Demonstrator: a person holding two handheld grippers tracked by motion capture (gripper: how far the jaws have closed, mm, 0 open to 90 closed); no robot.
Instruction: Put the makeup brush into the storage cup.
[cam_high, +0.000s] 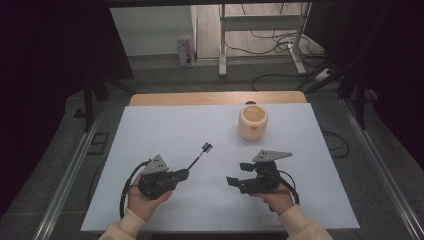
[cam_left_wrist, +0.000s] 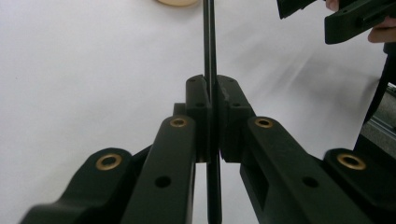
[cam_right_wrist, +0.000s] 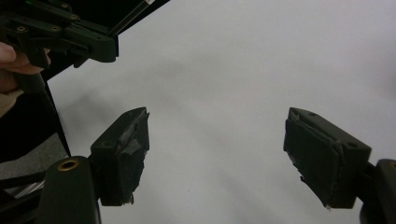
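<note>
White worktop (cam_high: 210, 210) with a wood edge at the back, grey floor and loose cables beyond. Cream cup (cam_high: 253, 122) stands toward the worktop's back. Left gripper (cam_left_wrist: 211, 116), nearer than the cup, fingers clamped on a thin black rod (cam_high: 198, 154) angled toward it. Right gripper (cam_right_wrist: 217, 158) beside it, fingers spread wide, nothing between them.

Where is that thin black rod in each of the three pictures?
High view: thin black rod juts up-right from the left gripper, left of centre.
Left gripper view: rod pinched between the jaws, running up the middle.
Right gripper view: rod at top left.
Shared landmark: white tabletop.
</note>
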